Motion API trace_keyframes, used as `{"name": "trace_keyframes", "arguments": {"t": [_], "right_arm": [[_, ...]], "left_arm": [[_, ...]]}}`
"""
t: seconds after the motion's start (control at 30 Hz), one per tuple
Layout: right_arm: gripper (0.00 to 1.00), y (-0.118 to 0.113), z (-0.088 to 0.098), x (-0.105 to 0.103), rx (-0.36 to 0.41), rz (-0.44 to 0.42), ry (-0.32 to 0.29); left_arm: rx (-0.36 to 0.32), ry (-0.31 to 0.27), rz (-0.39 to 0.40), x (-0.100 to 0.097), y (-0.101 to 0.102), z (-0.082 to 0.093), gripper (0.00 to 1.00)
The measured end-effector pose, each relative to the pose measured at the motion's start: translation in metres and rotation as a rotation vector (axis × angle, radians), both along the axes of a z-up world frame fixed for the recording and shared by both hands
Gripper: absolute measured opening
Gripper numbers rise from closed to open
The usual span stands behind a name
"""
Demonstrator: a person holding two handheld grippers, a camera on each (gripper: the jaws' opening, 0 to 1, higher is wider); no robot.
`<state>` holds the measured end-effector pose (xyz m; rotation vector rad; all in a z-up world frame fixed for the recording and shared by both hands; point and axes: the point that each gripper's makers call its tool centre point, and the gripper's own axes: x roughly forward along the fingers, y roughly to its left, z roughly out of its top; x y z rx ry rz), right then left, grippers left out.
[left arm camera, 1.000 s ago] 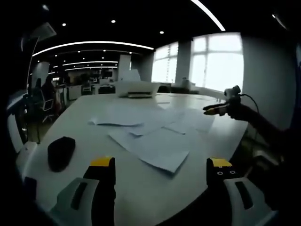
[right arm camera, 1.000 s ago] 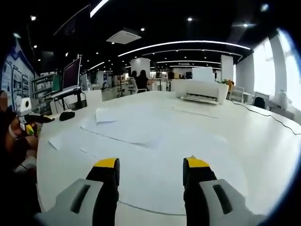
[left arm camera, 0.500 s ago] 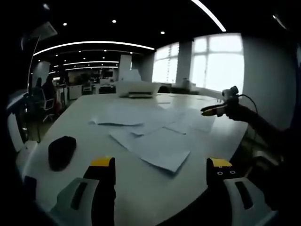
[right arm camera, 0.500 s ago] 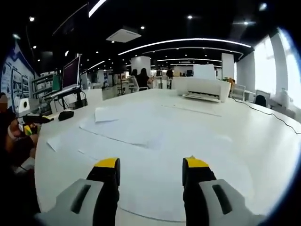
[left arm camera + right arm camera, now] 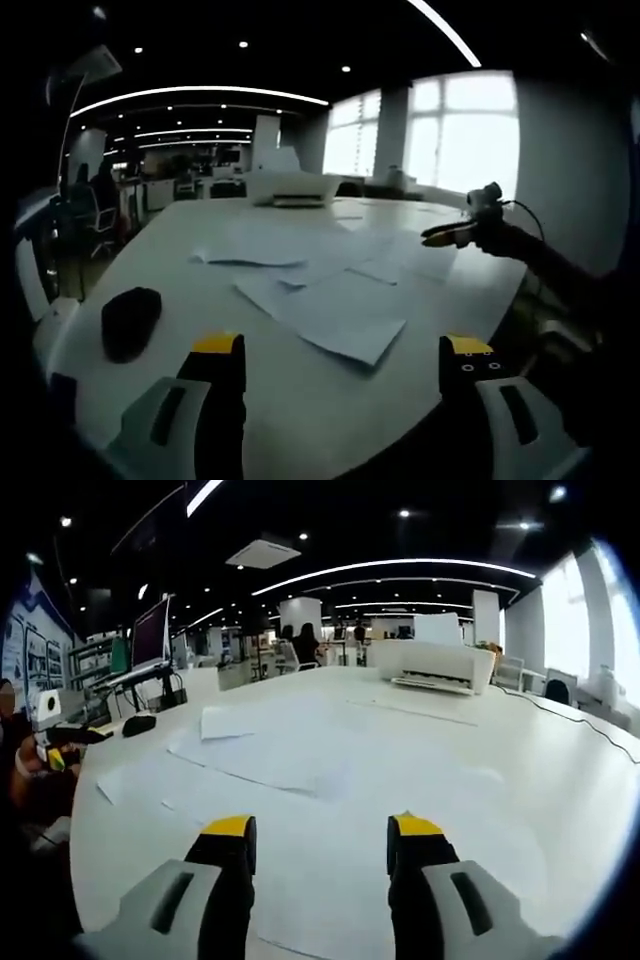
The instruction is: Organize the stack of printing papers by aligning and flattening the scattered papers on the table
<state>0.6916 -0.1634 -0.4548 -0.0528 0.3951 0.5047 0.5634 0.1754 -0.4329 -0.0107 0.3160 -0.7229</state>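
the left gripper (image 5: 342, 345) hangs over the near edge of a white table (image 5: 150, 250), its yellow-tipped jaws spread wide with nothing between them. ahead of it the scattered papers (image 5: 330, 300) lie loose and overlapping across the middle of the tabletop, one sheet's corner reaching toward the near edge, the others fanned back toward a white printer (image 5: 290, 187) at the far end. a black computer mouse (image 5: 130, 322) sits on the table to the left of the sheets, apart from them. the right gripper (image 5: 447, 234) shows in the left gripper view at the right, held above the table's edge beyond the papers. in the right gripper view the right gripper (image 5: 320, 827) hovers low over the scattered papers (image 5: 270, 755), its jaws apart and empty; sheets lie flat under and ahead of it, one with a lifted corner farther back on the left. the printer (image 5: 435, 665) stands at the far right of the table (image 5: 570, 770), and a monitor (image 5: 152, 635) stands on a desk beyond the left side.
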Motion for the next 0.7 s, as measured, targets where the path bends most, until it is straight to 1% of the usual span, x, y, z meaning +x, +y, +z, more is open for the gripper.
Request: {"name": "trace_keyframes", "arguments": {"t": [0.33,0.7], "right_arm": [[0.48,0.003,-0.006,0.008,0.0,0.0,0.017],[0.48,0.009,-0.011,0.017,0.005,0.005,0.032]], "left_arm": [[-0.002,-0.011,0.008,0.002,0.004,0.006,0.82],[-0.002,-0.007,0.01,0.003,0.005,0.004,0.82]]}}
